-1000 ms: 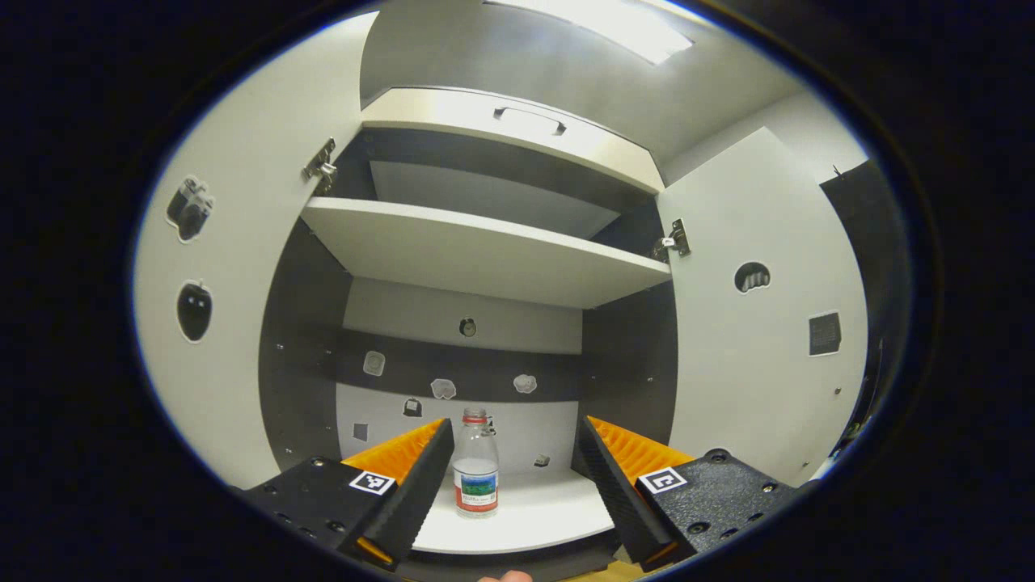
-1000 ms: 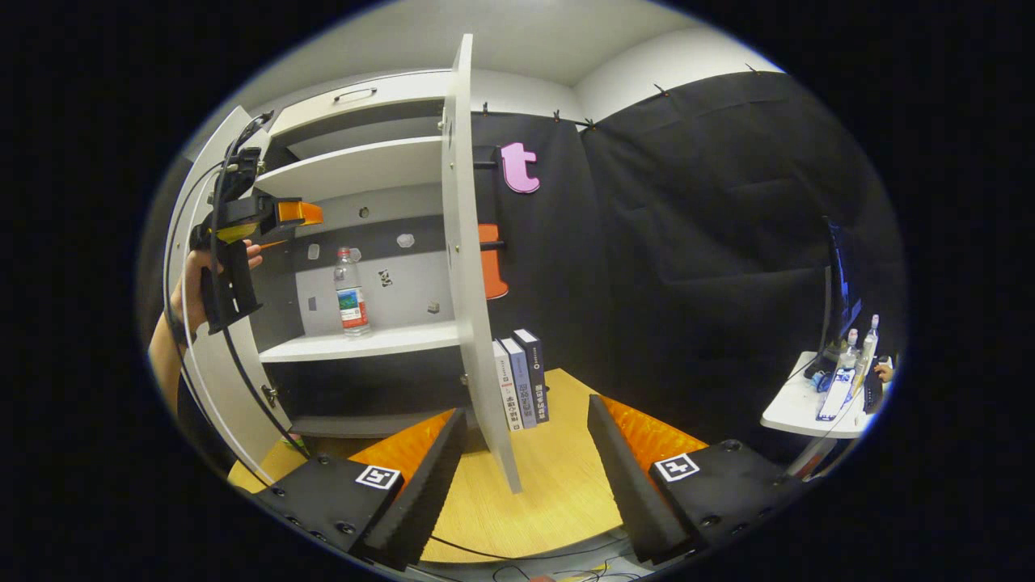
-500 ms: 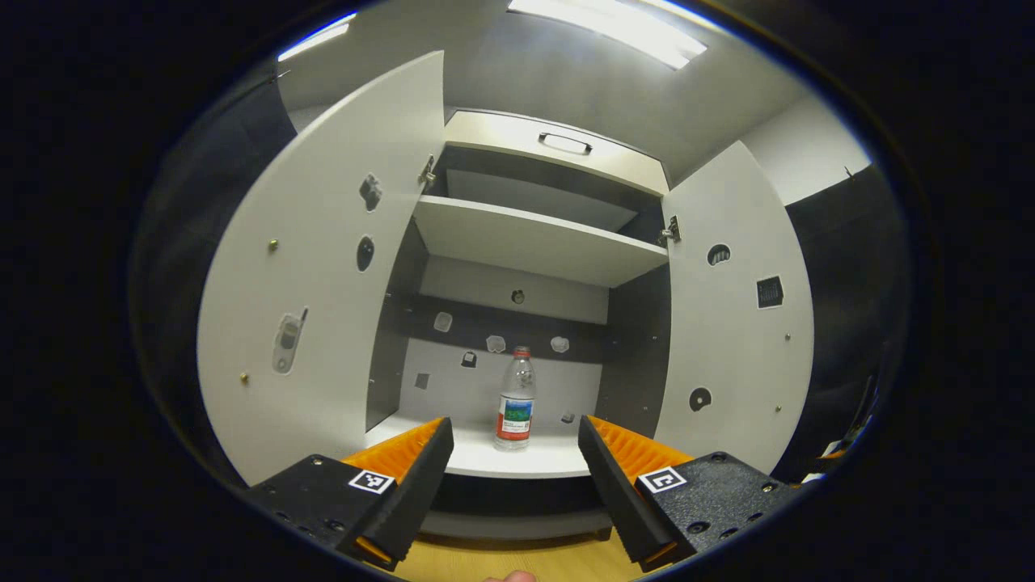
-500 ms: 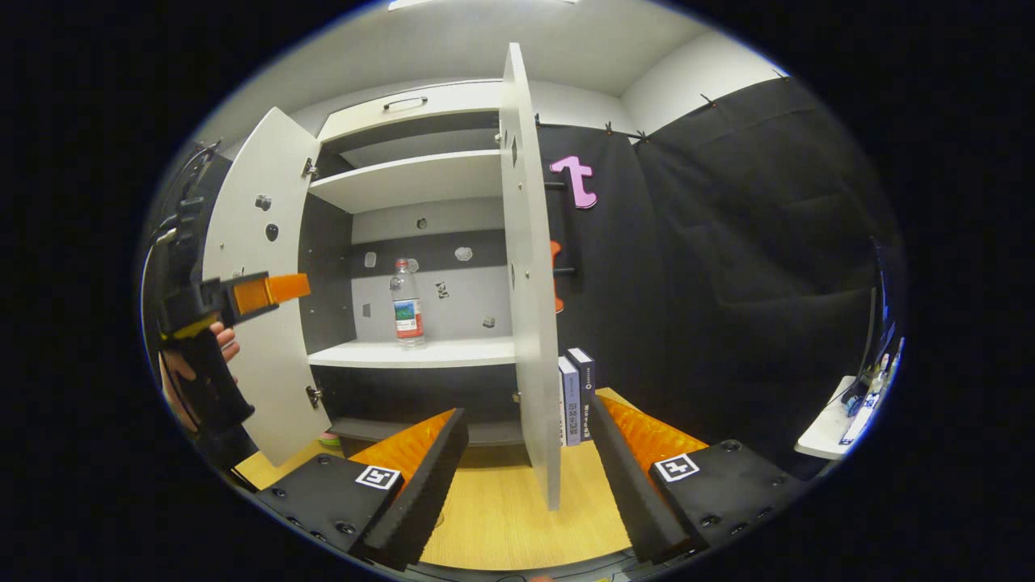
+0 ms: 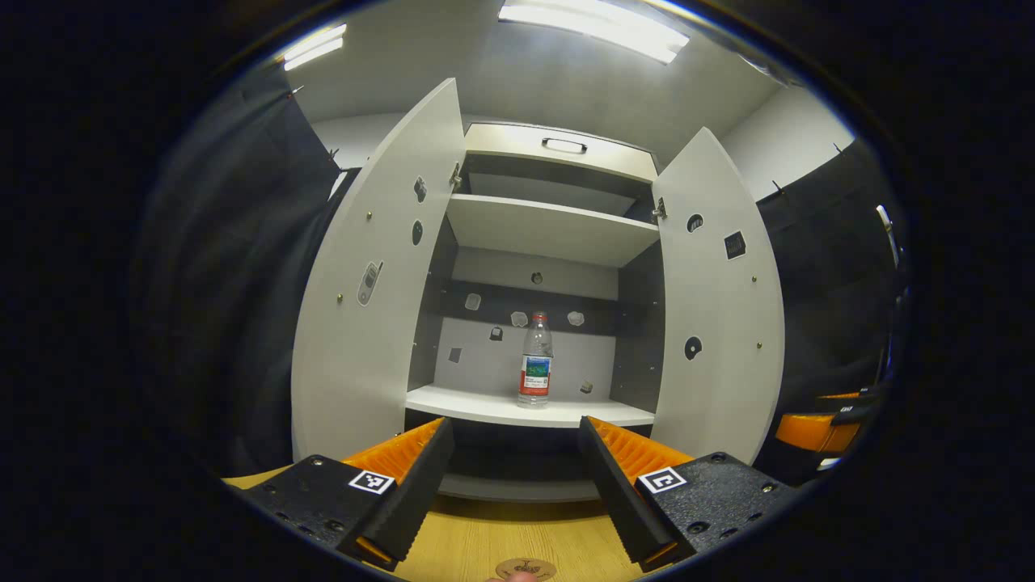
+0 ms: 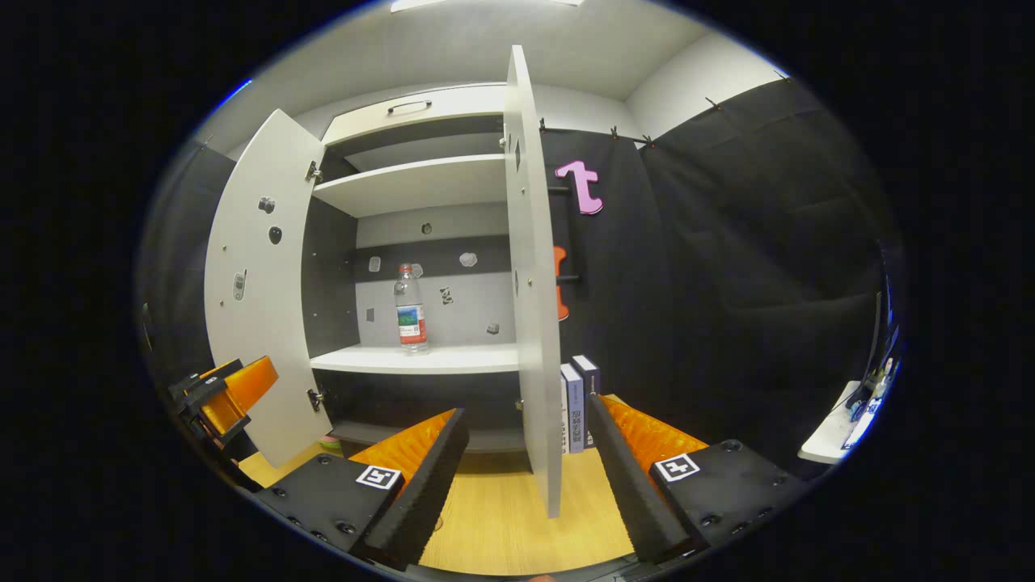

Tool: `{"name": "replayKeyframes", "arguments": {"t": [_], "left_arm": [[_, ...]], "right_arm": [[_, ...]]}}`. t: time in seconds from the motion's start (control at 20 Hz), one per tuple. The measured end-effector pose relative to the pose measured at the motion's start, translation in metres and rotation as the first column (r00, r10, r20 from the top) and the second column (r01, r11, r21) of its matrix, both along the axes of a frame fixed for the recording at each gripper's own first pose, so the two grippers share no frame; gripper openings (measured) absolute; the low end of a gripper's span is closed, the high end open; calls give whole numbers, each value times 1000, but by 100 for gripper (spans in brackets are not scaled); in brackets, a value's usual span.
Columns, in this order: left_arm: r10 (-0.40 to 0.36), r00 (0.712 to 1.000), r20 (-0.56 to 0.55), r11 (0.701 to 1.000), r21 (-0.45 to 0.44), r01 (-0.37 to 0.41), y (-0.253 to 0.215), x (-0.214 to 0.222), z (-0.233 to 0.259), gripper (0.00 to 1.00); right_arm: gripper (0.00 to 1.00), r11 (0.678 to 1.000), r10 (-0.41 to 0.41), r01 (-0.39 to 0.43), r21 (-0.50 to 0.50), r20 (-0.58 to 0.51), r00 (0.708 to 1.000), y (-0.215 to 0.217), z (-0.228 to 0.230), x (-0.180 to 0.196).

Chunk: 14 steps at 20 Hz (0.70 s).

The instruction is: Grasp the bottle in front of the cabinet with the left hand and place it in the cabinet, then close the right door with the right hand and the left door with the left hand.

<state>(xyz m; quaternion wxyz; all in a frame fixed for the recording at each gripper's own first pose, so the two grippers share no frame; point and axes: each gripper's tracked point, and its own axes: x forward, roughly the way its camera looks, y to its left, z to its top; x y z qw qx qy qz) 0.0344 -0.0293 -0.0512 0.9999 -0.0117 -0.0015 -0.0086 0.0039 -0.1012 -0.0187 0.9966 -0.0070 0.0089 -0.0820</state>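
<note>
The bottle [image 5: 535,360] stands upright on the cabinet's lower shelf [image 5: 485,404], cap up, long axis vertical, label facing out. In the left gripper view it sits straight ahead of the left tongs [image 5: 515,469], well apart from them and a little right of the shelf's middle, set back from the front edge with bare shelf on both sides. The left tongs are spread wide with nothing between the fingers, above the wooden table [image 5: 517,543].

Both doors stand open. The left door [image 5: 364,307] swings out to the left of these tongs, the right door [image 5: 716,315] to their right, leaving a wide gap into the cabinet [image 5: 558,162].

In the right gripper view the right tongs [image 6: 525,485] are also spread and empty. The right door's [image 6: 534,307] free edge points toward them, its lower corner just between and above the fingers. Books [image 6: 576,404] stand just beyond the door, to its right. The bottle [image 6: 411,309] is ahead and left
</note>
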Motion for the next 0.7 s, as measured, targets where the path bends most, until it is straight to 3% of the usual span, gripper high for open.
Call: {"name": "replayKeyframes", "arguments": {"t": [0.15,0.35,0.7], "left_arm": [[-32,999,-18,999,-36,32,-8,4,-4,94],[-23,998,-52,998,-55,20,1,4,-14,94],[15,998,-63,1000,-26,-17,25,5,-11,94]], "right_arm": [[98,999,-43,44,-6,51,998,-37,43,7],[97,986,-157,162,-46,112,981,-107,101,12],[98,990,-124,130,-61,96,988,-122,128,72]]}}
